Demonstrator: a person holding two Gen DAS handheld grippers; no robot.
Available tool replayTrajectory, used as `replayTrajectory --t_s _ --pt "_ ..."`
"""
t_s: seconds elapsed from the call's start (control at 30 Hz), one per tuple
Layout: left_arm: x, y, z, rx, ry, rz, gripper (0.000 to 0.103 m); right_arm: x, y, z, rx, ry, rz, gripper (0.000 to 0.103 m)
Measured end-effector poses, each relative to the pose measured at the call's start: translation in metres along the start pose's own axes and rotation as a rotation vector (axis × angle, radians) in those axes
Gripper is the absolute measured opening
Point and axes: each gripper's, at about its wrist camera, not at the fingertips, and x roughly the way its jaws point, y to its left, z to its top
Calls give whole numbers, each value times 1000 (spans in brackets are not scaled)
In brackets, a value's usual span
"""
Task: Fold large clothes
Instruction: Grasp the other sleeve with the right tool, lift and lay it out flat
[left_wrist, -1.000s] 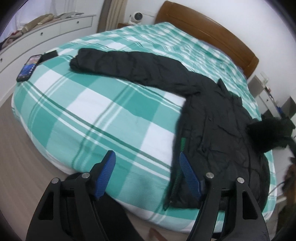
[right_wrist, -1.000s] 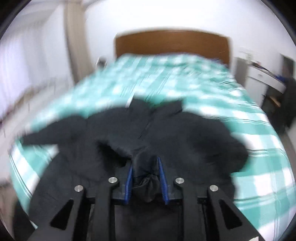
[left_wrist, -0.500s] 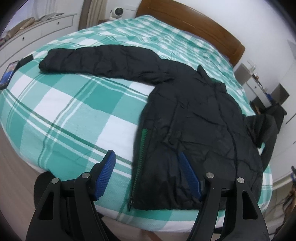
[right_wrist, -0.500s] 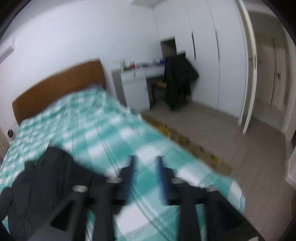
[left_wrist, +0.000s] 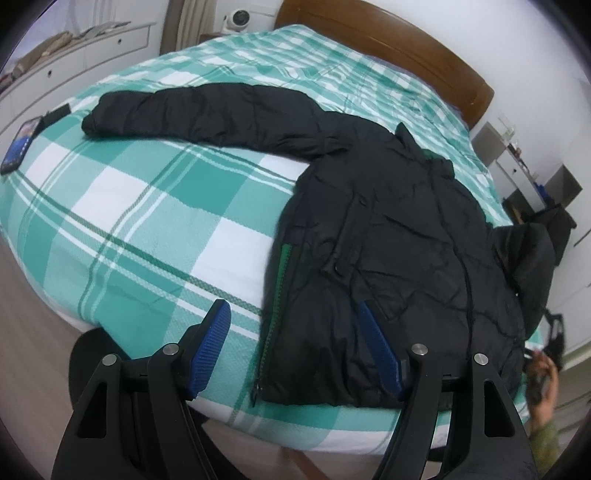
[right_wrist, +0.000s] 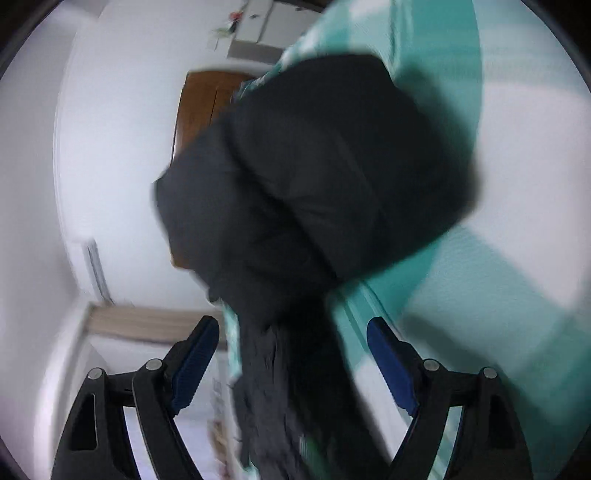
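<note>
Black jacket (left_wrist: 388, 229) flat on bed (left_wrist: 155, 221), far sleeve (left_wrist: 207, 114) outstretched. Left gripper (left_wrist: 295, 347) jaws released, empty. Right gripper (right_wrist: 291, 362) jaws opening around hanging sleeve (right_wrist: 295, 387), pads clear. Risk: hanging sleeve drags jacket off bed's right edge; puffy fabric springs out of fold.

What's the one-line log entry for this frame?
jacket: flat on bed, one sleeve spread | left gripper: open, empty | right gripper: opening, around hanging sleeve
</note>
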Motion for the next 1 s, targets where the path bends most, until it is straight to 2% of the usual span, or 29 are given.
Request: replayTrajectory --t_s 0.03,0.07,0.1,0.13,0.17,0.2,0.23,0.3,0.37,0.43,0.53,0.57,0.6,0.67,0.73,0.77,0.8,0.87,0.9,0.97,1.0 --pt "1 1 0 -3 5 -1 74 4 -2 6 8 -43 1 85" --pt "1 3 -1 -7 9 2 74 1 -1 14 19 -137 23 85" --pt "1 4 -2 -8 12 8 74 -4 2 18 19 -188 30 84" --pt "1 5 -3 -6 15 10 74 -11 11 25 -2 -247 22 80" --pt "0 6 -4 -6 16 15 74 -19 21 31 -45 -289 -4 46" --pt "0 9 -6 -7 15 23 74 -32 38 38 -124 -340 -79 5" --pt "0 11 -7 -8 15 30 75 -45 53 43 -177 -371 -122 5" --pt "2 15 -9 -10 16 44 75 -74 93 52 -351 -446 -259 5" --pt "7 17 -11 -13 27 46 75 -103 135 52 -568 -549 -462 5" --pt "14 16 -12 -17 38 39 75 -122 153 53 -686 -603 -641 7" --pt "21 10 -13 -15 46 26 75 -146 139 71 -673 -548 -804 11" --pt "22 7 -12 -9 44 21 75 -146 132 70 -655 -540 -834 11" --pt "23 5 -12 -1 43 19 76 -153 121 74 -626 -523 -847 11" --pt "25 2 -12 24 50 23 81 -155 108 73 -572 -447 -864 18" --pt "29 3 -11 50 59 36 84 -152 93 51 -577 -424 -851 46" --pt "32 4 -10 57 64 42 84 -159 90 39 -613 -423 -830 71" --pt "35 7 -10 61 74 47 84 -166 89 16 -662 -431 -821 80" --pt "43 13 -10 54 98 46 85 -166 96 -13 -753 -424 -811 80" --pt "48 16 -10 46 116 31 85 -165 96 -26 -784 -393 -783 80" --pt "56 18 -11 43 139 -2 86 -150 100 -50 -838 -229 -660 80" --pt "62 17 -13 51 151 -29 89 -141 98 -67 -868 -99 -589 80"
